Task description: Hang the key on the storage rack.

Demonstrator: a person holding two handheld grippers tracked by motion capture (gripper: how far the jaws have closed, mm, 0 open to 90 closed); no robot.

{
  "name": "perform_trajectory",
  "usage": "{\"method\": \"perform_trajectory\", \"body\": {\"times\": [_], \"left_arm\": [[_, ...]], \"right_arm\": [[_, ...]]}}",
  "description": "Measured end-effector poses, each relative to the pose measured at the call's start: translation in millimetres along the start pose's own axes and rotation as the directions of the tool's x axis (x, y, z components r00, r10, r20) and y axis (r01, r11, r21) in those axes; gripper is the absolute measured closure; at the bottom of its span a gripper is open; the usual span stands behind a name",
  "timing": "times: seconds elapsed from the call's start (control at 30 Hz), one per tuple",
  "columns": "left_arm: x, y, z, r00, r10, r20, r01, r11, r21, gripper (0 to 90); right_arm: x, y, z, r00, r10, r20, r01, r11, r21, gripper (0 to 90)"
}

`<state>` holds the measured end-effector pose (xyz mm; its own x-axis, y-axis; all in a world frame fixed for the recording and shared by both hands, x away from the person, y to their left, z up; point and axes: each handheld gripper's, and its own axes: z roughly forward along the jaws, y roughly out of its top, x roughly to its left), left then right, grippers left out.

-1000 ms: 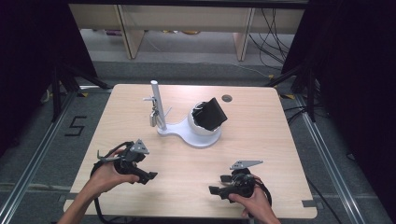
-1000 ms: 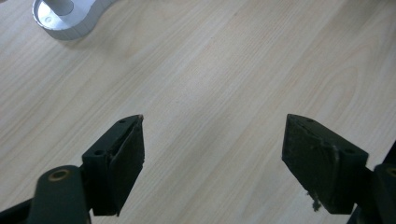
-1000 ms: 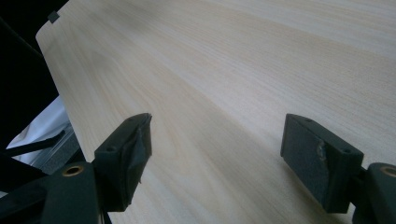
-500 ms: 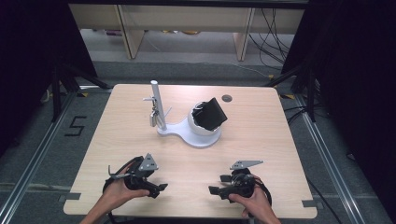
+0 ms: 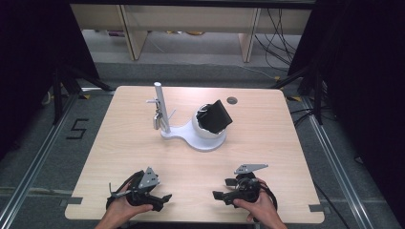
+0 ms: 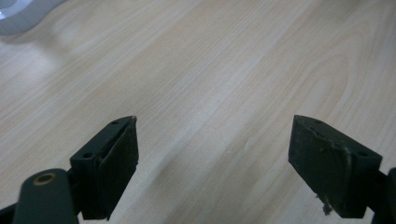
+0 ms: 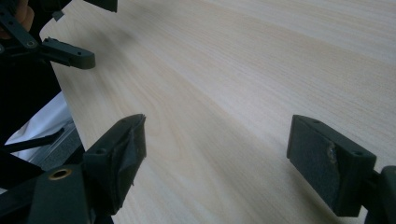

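The left tongs [image 5: 165, 197] sit low over the near left part of the pale wooden surface [image 5: 267, 138], held in the person's left hand [image 5: 125, 206], with the grey three-cornered plate [image 5: 149, 179] on top. In the left gripper view these tongs [image 6: 214, 156] stand wide apart with only bare wood grain between the jaws; nothing is gripped, and their jaws have just been opening.

Farther back, left of the middle, a white stand [image 5: 193, 136] rests on the surface. A slim white post [image 5: 161, 107] rises upright from its left end, with a small metal piece [image 5: 156, 119] hanging close against it. On the stand's rounded right end sits a black boxy object [image 5: 217, 116], tilted. A corner of the white stand [image 6: 18, 16] shows at the top left of the left gripper view. Both tongs are well apart from the stand.

The right tongs [image 5: 218, 195] lie near the front edge at the right, held in the right hand [image 5: 255, 207], pointing toward the left tongs. In the right gripper view they [image 7: 215, 154] are also spread wide over bare wood, clamping nothing, the jaws having just been opening. The left tongs [image 7: 60, 49] show there at the upper left
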<state>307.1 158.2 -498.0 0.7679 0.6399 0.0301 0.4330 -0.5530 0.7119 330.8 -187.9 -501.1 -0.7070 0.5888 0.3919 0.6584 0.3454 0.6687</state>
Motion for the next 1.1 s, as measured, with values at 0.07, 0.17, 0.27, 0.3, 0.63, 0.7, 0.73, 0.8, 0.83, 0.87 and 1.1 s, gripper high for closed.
{"method": "perform_trajectory", "body": {"times": [0.07, 0.17, 0.27, 0.3, 0.63, 0.7, 0.73, 0.8, 0.83, 0.87, 1.1], "left_arm": [[-1.4, -3.8, -0.4, 1.0, -0.003, -0.001, 0.003, 1.0, 0.008, 15.7], [-6.8, -10.4, -0.6, 0.9998, 0.014, 0.012, -0.014, 0.9996, 0.026, 15.7], [-12.7, -14.2, -1.5, 0.9998, 0.02, 0.005, -0.02, 0.9994, 0.028, 15.7], [-13.8, -14.7, -2.5, 0.9997, 0.026, 0.002, -0.026, 0.9992, 0.029, 15.7], [-19.5, -17.8, 0.1, 0.9991, 0.041, 0.003, -0.042, 0.9985, 0.036, 15.7], [-19.5, -18.0, 0.1, 0.9994, 0.035, -0.001, -0.035, 0.9988, 0.035, 15.7], [-19.7, -18.1, 0.3, 0.9995, 0.031, -0.002, -0.031, 0.9991, 0.03, 15.7], [-19.6, -18.0, 0.2, 0.9994, 0.034, -0.004, -0.034, 0.9989, 0.032, 15.7], [-19.5, -17.6, -0.2, 0.9989, 0.047, -0.001, -0.047, 0.9983, 0.036, 15.7], [-19.9, -17.6, -0.4, 0.9989, 0.047, -0.002, -0.047, 0.9982, 0.037, 15.7], [-20.9, -18.2, 1.0, 0.9994, 0.034, 0.0, -0.034, 0.9988, 0.036, 15.7]], "right_arm": [[1.6, -0.4, -0.6, 0.9998, 0.015, 0.011, -0.015, 1.0, 0.003, 20.8], [2.2, -0.2, 0.3, 1.0, 0.006, 0.001, -0.006, 1.0, 0.008, 20.6], [4.0, -0.2, -0.1, 0.9996, 0.009, 0.027, -0.009, 1.0, 0.015, 20.3], [3.7, 0.0, -0.3, 0.9995, -0.007, 0.032, 0.007, 1.0, 0.012, 20.3], [6.8, -0.1, 1.2, 0.9997, 0.011, 0.02, -0.012, 1.0, 0.021, 19.7], [6.0, 0.1, 1.5, 0.9996, -0.008, 0.028, 0.007, 1.0, 0.017, 19.7], [6.0, 0.1, 1.6, 0.9996, -0.008, 0.028, 0.008, 1.0, 0.019, 19.6], [6.0, 0.1, 1.7, 0.9996, -0.008, 0.028, 0.008, 1.0, 0.018, 19.6], [6.0, 0.1, 1.7, 0.9996, -0.008, 0.028, 0.008, 1.0, 0.018, 19.6], [6.0, 0.1, 1.8, 0.9996, -0.009, 0.028, 0.009, 1.0, 0.019, 19.6], [6.1, 0.0, 1.7, 0.9992, -0.012, 0.038, 0.011, 1.0, 0.02, 19.5]]}}
